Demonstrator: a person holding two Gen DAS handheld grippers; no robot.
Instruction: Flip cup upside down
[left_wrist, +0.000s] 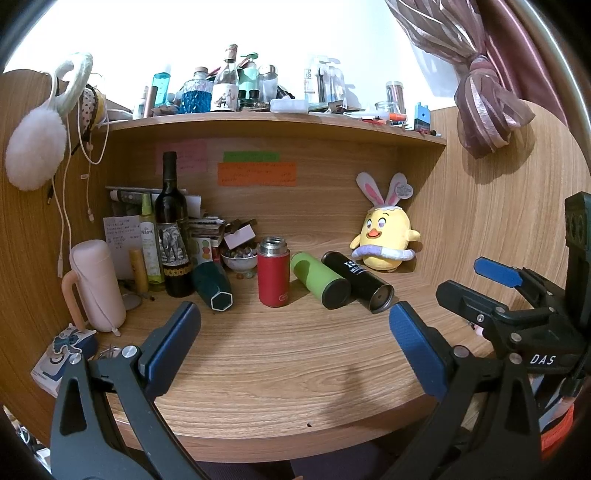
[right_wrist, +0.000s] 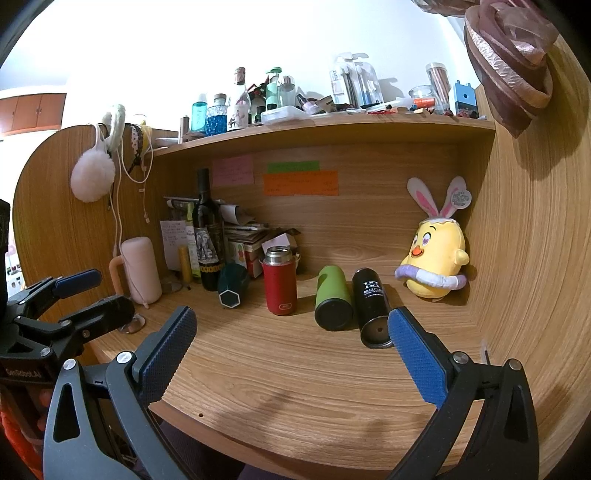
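The red cup (left_wrist: 273, 275) stood upright, mouth up, mid-surface (left_wrist: 280, 354), a green cup (left_wrist: 319, 280) lying at its 3 o'clock and a black cup (left_wrist: 358, 282) beyond. Left tool (left_wrist: 295, 325) and right tool (right_wrist: 291, 328) hovered released, empty, at its 6 o'clock.

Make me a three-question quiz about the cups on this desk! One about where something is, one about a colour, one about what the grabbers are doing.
1. What sits in the right back corner?
A) yellow chick toy B) wine bottle C) pink case

2. Which colour is the only cup standing upright?
A) green B) red C) black

3. How are both grippers?
A) open, empty B) shut on a cup C) holding the toy

Answers:
1 A: the yellow chick toy sits there.
2 B: the red cup stands; the green cup, black cup and teal cup lie down.
3 A: the left gripper and right gripper gape, holding nothing.
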